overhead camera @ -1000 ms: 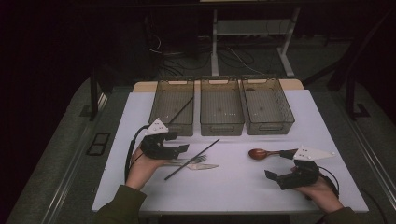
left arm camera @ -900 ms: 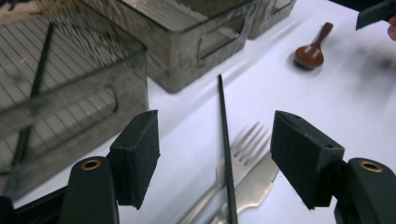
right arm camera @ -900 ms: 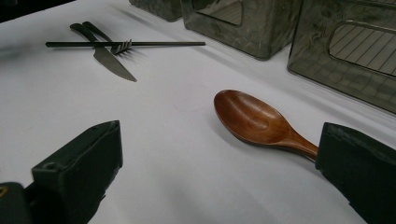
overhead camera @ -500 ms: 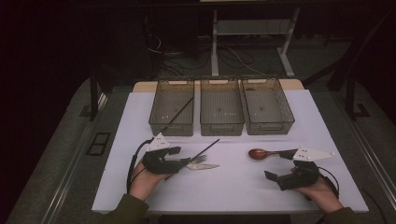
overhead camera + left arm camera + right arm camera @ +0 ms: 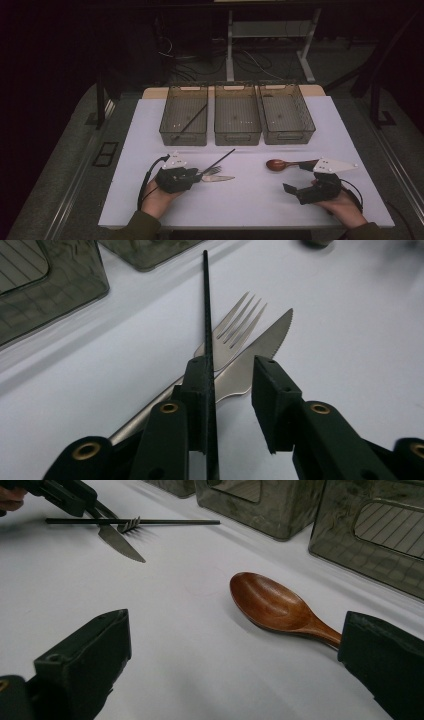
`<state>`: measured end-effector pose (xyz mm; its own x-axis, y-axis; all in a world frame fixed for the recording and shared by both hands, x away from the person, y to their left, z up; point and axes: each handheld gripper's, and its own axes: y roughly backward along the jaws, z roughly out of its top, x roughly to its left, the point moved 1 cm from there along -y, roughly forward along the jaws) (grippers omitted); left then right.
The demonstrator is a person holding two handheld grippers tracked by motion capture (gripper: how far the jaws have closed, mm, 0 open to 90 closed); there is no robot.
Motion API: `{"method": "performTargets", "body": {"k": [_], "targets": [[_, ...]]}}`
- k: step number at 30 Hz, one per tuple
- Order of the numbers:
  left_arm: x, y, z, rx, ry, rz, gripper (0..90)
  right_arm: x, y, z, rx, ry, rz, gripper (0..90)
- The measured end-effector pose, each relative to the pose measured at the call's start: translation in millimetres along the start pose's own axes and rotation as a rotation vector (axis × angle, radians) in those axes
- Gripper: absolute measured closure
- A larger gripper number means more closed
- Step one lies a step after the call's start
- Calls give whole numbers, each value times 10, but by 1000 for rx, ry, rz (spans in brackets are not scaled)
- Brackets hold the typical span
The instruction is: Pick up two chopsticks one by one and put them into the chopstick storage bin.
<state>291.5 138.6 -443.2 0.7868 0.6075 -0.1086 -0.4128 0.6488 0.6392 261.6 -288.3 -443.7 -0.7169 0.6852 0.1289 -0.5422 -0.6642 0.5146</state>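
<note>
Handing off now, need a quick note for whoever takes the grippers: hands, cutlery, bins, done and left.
Left gripper: jaws have just been closing around the black chopstick; it lies against one jaw, a gap remains at the other.
Right gripper: open, holding nothing, by the wooden spoon.
Fork and knife lie under the chopstick.
Done: one chopstick in the left bin.
Left, probably: everything else.

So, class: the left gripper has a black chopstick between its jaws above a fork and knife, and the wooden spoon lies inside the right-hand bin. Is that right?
Not quite. The wooden spoon lies on the white table, in front of the right-hand bin, as the high view shows. The rest holds: the left gripper has the black chopstick between its jaws above the fork and knife.
</note>
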Motion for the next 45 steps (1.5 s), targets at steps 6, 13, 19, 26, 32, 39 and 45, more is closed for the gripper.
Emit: {"method": "performTargets", "body": {"k": [6, 13, 19, 26, 32, 39, 45], "targets": [[40, -77, 2, 16, -6, 1, 715, -1, -3, -1, 2, 2, -1, 1], [91, -163, 2, 11, 17, -18, 743, 0, -2, -1, 3, 4, 1, 1], [88, -195, -1, 21, 18, -24, 774, -1, -2, -1, 4, 5, 0, 1], [101, -200, 1, 25, 15, -21, 809, -2, 1, -1, 3, 3, 0, 1], [101, -200, 3, 25, 14, -17, 832, -5, 3, -1, 4, 3, -1, 1], [96, -199, 13, 32, 18, -12, 841, -4, 4, 0, 3, 3, -1, 1], [97, -194, 20, 39, 15, -8, 845, -7, 10, 0, 2, -3, -2, 1]]}}
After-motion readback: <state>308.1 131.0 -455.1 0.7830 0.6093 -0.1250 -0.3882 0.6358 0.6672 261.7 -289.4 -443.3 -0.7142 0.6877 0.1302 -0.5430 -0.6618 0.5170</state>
